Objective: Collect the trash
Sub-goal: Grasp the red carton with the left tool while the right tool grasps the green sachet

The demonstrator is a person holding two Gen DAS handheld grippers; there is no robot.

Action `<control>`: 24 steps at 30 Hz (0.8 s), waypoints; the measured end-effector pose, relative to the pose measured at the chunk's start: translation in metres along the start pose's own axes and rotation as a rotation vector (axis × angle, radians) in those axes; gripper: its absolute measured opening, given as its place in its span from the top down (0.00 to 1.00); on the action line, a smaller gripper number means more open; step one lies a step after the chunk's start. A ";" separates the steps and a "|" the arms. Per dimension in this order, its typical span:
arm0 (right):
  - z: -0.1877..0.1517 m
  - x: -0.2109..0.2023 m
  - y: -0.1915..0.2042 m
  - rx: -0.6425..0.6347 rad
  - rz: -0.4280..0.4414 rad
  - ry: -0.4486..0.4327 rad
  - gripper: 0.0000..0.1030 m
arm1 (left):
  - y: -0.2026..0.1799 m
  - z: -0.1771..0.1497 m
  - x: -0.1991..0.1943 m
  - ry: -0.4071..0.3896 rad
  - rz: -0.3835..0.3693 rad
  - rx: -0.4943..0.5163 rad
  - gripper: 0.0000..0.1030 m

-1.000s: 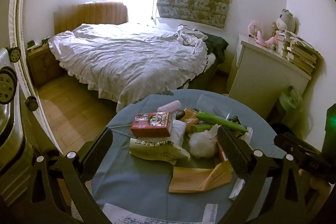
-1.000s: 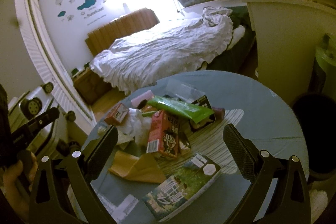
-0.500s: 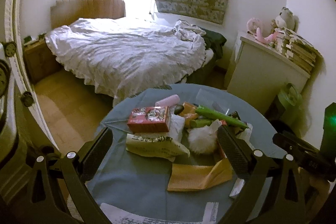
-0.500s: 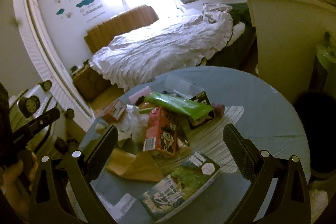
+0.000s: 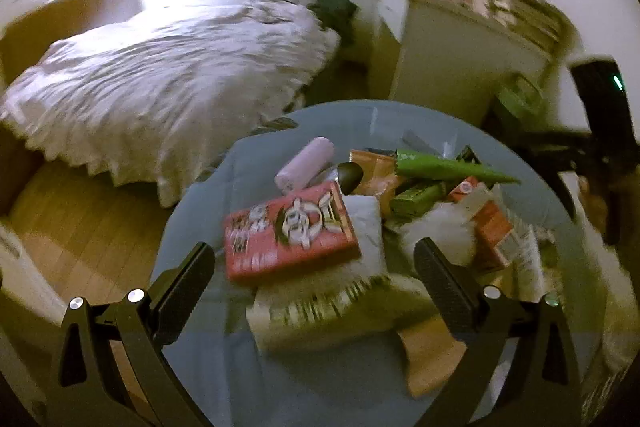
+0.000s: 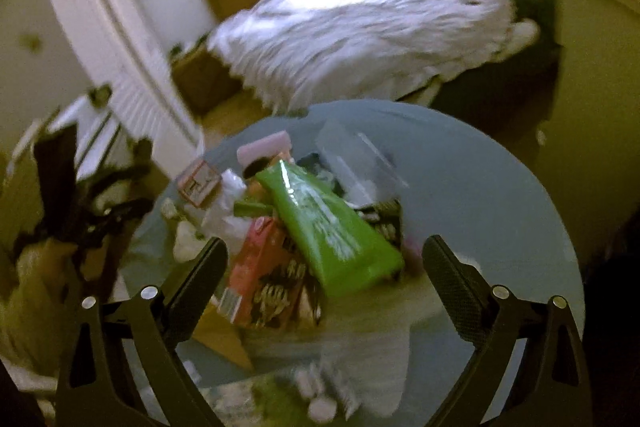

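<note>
Both tools gape wide and empty: the left tool [image 5: 314,269] over a red carton [image 5: 288,231], the right tool [image 6: 324,267] over a green wrapper [image 6: 328,227], amid trash heaped mid-desk [image 6: 480,187]; no container is recognisable.

A smooth, matt blue-grey round tabletop [image 5: 304,379] is carrying the litter. A glossy green plastic wrapper [image 6: 328,227] is catching the light beside a red printed cardboard carton [image 6: 256,279]. A red flat cardboard box [image 5: 288,231] is lying on crinkled whitish printed paper [image 5: 328,311], near a pale pink plastic roll [image 5: 306,163]. A fluffy white tuft [image 5: 444,227] is looking soft. The black jaws are showing ribbed matt pads [image 5: 440,279]. Behind, rumpled white cloth bedding [image 5: 168,75] is covering a bed over a wooden plank floor [image 5: 80,223].
</note>
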State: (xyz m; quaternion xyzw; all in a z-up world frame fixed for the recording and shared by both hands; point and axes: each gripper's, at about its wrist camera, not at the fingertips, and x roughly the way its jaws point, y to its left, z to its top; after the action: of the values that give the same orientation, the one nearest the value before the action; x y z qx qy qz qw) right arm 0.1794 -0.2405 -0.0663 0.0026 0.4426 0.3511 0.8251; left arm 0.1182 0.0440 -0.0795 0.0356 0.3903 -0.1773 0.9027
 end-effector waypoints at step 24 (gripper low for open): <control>0.012 0.024 -0.005 0.180 0.250 0.029 0.62 | 0.027 0.017 0.036 0.020 -0.188 0.101 0.39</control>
State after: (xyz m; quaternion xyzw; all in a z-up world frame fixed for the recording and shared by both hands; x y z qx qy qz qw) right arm 0.1996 -0.2269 -0.0777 0.1266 0.4806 0.4101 0.7648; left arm 0.1619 0.0554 -0.0956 0.0461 0.3916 -0.2805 0.8751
